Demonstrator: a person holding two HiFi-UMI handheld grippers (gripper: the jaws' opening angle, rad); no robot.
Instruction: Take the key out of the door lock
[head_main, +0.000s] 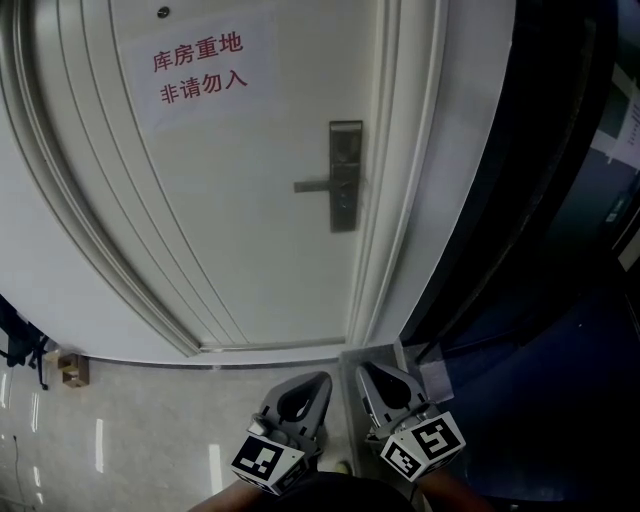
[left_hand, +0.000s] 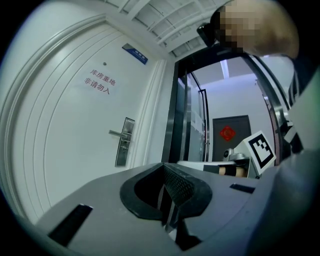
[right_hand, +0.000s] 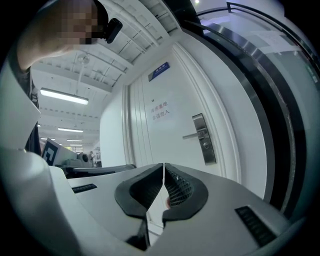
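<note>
A white door carries a dark metal lock plate (head_main: 345, 175) with a lever handle (head_main: 312, 185) that points left. The same lock plate (left_hand: 125, 141) stands far off in the left gripper view, and the lock plate (right_hand: 204, 138) also sits small in the right gripper view. A key in the lock is too small to make out. My left gripper (head_main: 318, 380) and right gripper (head_main: 365, 370) hang low, side by side, well short of the door. The left gripper (left_hand: 163, 167) is shut with nothing between its jaws. The right gripper (right_hand: 164, 165) is shut and empty too.
A paper sign (head_main: 198, 65) with red characters is stuck on the door above the lock. A dark glass partition (head_main: 540, 200) runs along the right of the door frame. A small brown box (head_main: 72, 370) lies on the tiled floor at left.
</note>
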